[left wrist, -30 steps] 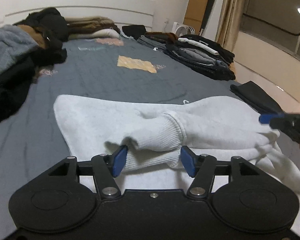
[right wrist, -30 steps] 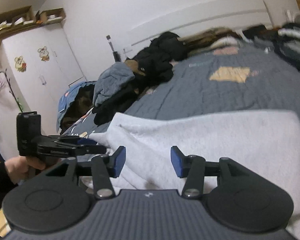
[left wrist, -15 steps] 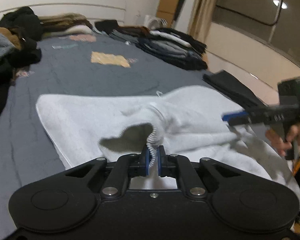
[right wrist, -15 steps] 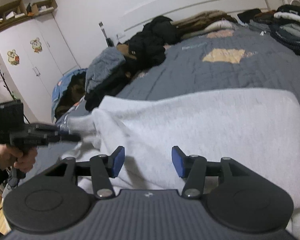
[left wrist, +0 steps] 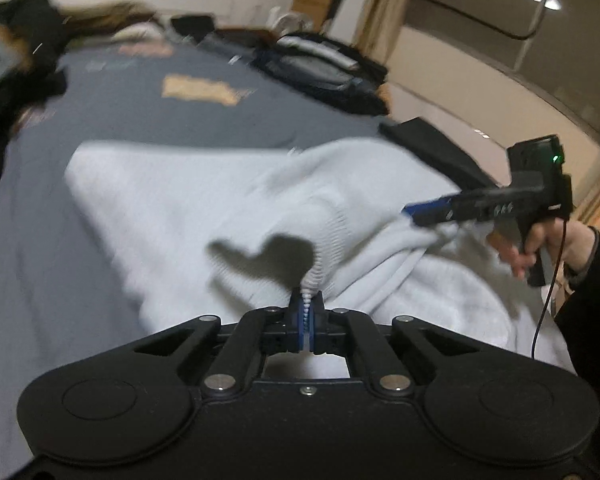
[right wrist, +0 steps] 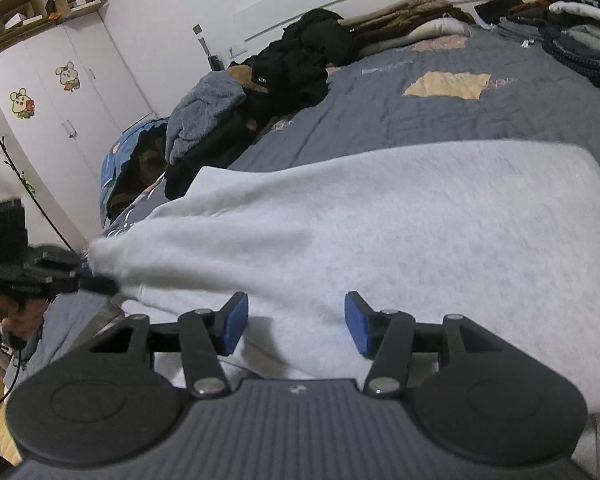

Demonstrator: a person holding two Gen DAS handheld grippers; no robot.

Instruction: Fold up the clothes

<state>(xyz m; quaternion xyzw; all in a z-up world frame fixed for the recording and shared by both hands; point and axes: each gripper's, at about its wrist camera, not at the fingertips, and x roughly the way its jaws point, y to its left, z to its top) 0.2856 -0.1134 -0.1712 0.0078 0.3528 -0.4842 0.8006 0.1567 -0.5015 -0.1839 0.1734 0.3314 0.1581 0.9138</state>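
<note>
My left wrist camera sits behind my left gripper [left wrist: 307,322], low and close over the near edge of the bed [left wrist: 148,120], facing the headboard at 12 o'clock. My right gripper [left wrist: 414,210] enters this view at 3 o'clock. My right wrist camera sits behind that gripper, equally low and near, facing across the bed toward the headboard at 1 o'clock and the wardrobe [right wrist: 72,92] at 10 o'clock; my left gripper appears at 9 o'clock. Both views share the pale sweatshirt [left wrist: 188,192], the bed and the clothes piles beyond.
</note>
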